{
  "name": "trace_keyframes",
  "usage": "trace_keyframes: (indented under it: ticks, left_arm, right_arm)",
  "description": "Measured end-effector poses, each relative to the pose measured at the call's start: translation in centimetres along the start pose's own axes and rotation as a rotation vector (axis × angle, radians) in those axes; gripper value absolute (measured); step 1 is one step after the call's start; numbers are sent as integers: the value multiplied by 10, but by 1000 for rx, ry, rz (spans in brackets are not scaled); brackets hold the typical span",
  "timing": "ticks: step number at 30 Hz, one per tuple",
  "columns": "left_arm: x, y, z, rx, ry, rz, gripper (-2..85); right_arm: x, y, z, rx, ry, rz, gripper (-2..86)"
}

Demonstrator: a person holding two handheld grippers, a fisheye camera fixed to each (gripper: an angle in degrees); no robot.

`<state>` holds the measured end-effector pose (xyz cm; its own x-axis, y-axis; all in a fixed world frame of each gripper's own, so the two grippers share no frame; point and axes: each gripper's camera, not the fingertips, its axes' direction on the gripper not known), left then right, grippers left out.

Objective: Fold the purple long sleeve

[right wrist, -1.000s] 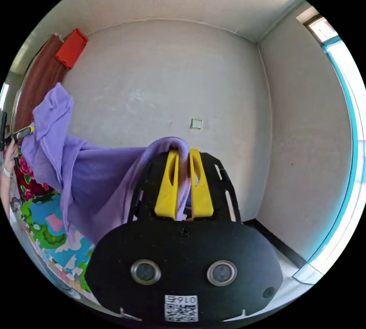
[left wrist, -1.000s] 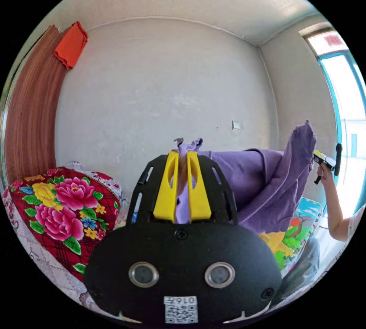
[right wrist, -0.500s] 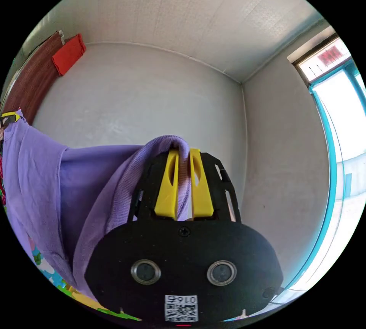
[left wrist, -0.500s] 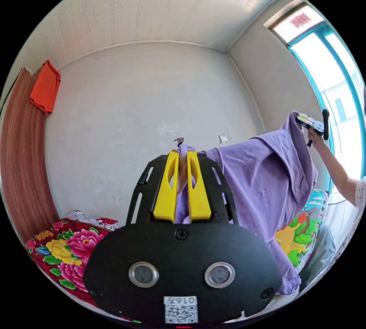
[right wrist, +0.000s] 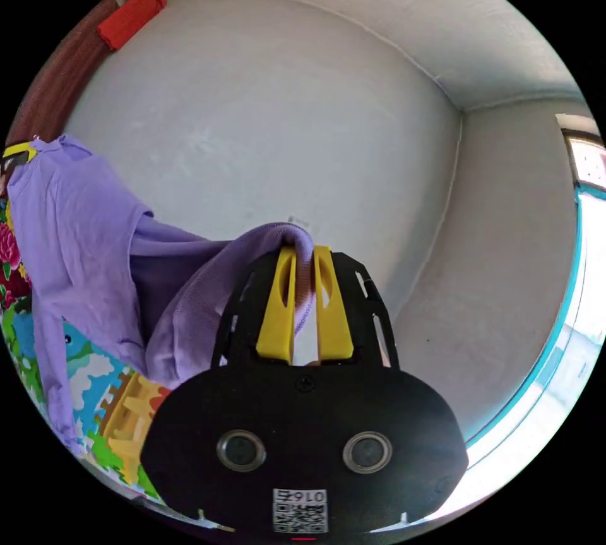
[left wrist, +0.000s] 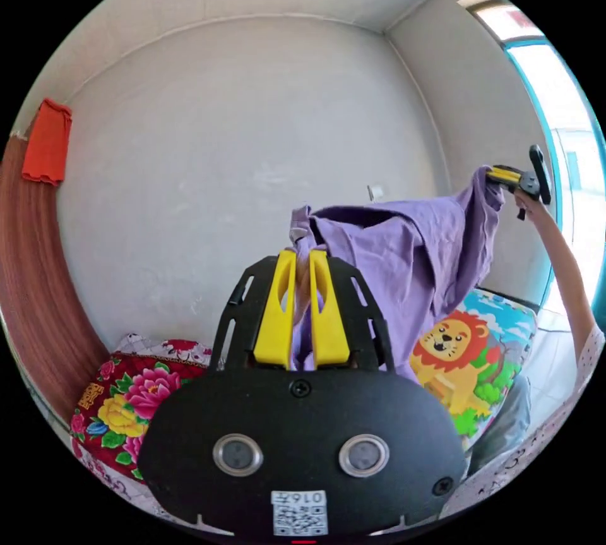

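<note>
soft matt knit cloth of the purple long sleeve [left wrist: 404, 254] is draping beside smooth yellow plastic jaws, matt black plastic housing [left wrist: 303, 437], and a wood-grain panel [left wrist: 38, 292].

No text can be made out; the printed marks are illegible.

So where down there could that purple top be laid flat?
The likeliest patch is the lion-print mat, bare between the hanging purple top and the person's arm. The flowered quilt by the wood panel is bunched. Both the left gripper and right gripper hold the top aloft.
</note>
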<state>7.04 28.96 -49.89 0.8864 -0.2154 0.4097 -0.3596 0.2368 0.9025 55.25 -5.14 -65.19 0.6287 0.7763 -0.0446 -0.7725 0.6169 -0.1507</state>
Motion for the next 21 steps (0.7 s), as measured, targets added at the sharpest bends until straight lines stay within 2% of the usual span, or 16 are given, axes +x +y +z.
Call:
trace_keyframes:
  ticks: [4,8,10,12,14,17,21]
  left_arm:
    - [-3,102,123,-364,336,-25,25]
    - [7,227,234,-646,556,-133,28]
    - [22,315,298,-855,676,-202,31]
    - [30,376,330,-962,736,-261,35]
    - [33,421,344,-983,773,-349,45]
    - [38,449,331,-892,780,-412,54]
    - [42,429,275,-717,466,-326,60]
  right_arm:
    - [-33,32,94,-349,-305,-260,47]
    - [-61,78,175,-632,-681,-300,50]
    - [-84,110,217,-809,-922,-341,55]
    - [-98,129,239,-912,-923,-385,64]
    - [-103,132,240,-876,-948,-421,79]
    - [-98,105,216,-684,-894,-399,108]
    - [-116,71,148,-382,-632,-451,151]
